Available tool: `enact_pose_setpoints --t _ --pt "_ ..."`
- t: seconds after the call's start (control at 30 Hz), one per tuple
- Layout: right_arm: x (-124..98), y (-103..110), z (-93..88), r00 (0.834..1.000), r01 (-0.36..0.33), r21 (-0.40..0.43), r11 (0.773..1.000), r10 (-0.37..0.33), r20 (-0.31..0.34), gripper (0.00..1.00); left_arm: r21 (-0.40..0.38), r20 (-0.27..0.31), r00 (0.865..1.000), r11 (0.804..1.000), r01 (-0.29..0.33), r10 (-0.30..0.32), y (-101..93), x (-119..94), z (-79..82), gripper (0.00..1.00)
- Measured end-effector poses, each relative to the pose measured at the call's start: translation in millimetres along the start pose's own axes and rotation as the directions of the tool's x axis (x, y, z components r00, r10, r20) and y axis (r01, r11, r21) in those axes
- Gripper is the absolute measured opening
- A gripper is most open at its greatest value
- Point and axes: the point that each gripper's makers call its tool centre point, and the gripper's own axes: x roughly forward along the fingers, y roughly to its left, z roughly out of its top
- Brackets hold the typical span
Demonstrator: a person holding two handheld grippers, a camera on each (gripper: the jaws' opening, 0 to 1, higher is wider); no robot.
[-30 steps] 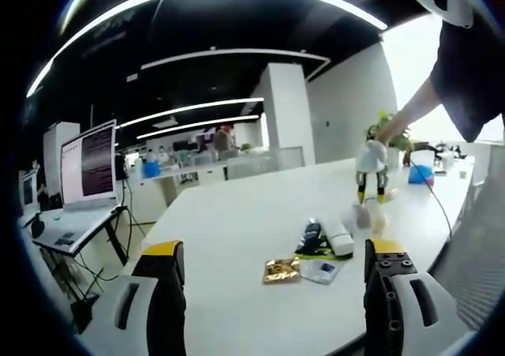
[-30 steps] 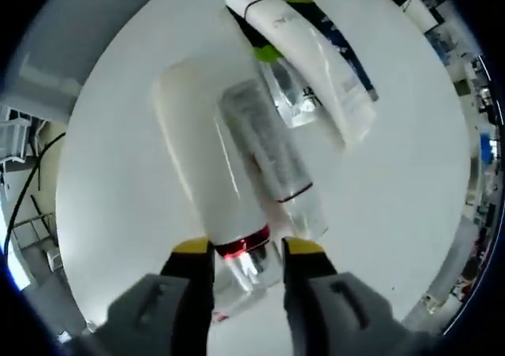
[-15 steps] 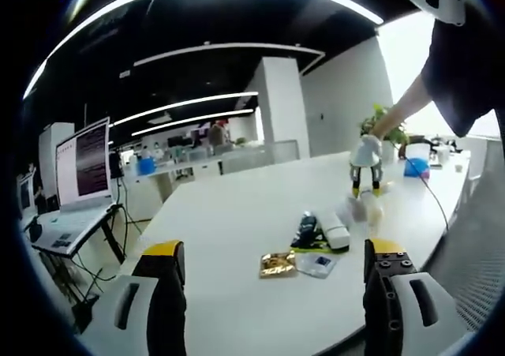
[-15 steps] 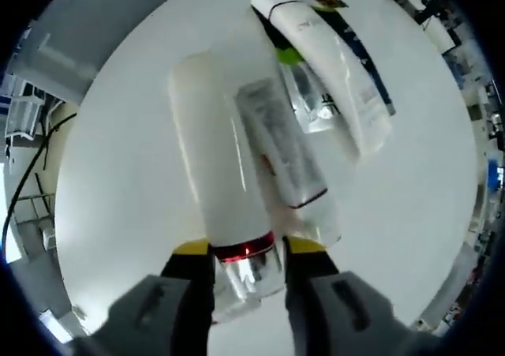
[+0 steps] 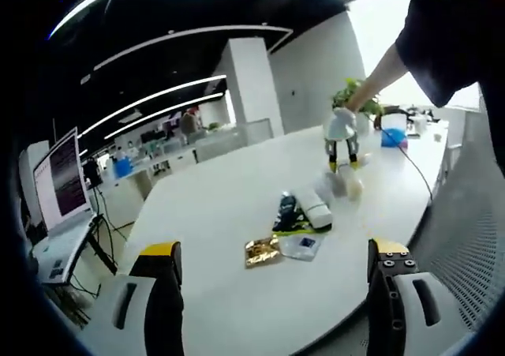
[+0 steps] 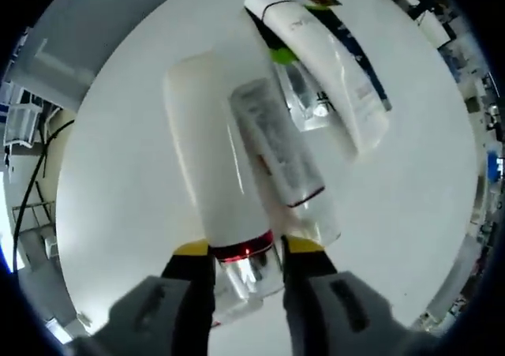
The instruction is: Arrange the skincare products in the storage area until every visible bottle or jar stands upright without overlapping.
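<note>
1. The right gripper (image 6: 245, 253) has its jaws clenched on the silver neck of a tall white bottle (image 6: 211, 159), which looks lifted over the white bench (image 6: 118, 174).
2. Just beside it is a clear bottle (image 6: 280, 163); a white tube (image 6: 316, 64) lies beyond.
3. The left gripper (image 5: 272, 289) hovers well apart with jaws released, empty, facing the pile and a gold sachet (image 5: 260, 250).
4. Step in hand, I judge: standing the white bottle. Next calls for a bare spot and a level base.
</note>
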Motion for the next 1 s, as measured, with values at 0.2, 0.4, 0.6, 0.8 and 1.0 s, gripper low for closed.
enact_pose_setpoints --t 0.2,0.4,0.6,0.8,1.0 --pt "0.3 -0.2 0.9 0.999 -0.010 -0.017 1.000 0.010 -0.043 0.31 0.099 -0.085 0.996 0.994 0.039 -0.031 -5.0 12.3 -1.7 0.93" --pt "-1.2 11.6 5.5 0.998 -0.055 0.118 0.991 0.058 -0.018 0.27 0.152 -0.181 0.982 0.984 0.089 -0.061 -8.9 19.5 -10.9 0.84" --pt "-9.6 20.4 13.2 0.998 -0.059 0.245 0.968 0.065 -0.015 0.26 0.140 -0.154 0.984 0.983 0.115 -0.093 -16.1 26.2 -1.0 0.84" --pt "-26.6 25.3 20.7 0.999 -0.031 0.294 0.955 0.041 -0.028 0.26 0.182 -0.161 0.980 0.972 0.146 -0.117 -26.3 36.3 -0.6 0.83" --pt "-41.5 31.1 28.3 0.998 -0.007 0.318 0.948 0.026 -0.056 0.26 0.181 -0.126 0.979 0.967 0.180 -0.159 -36.8 46.9 10.2 0.79"
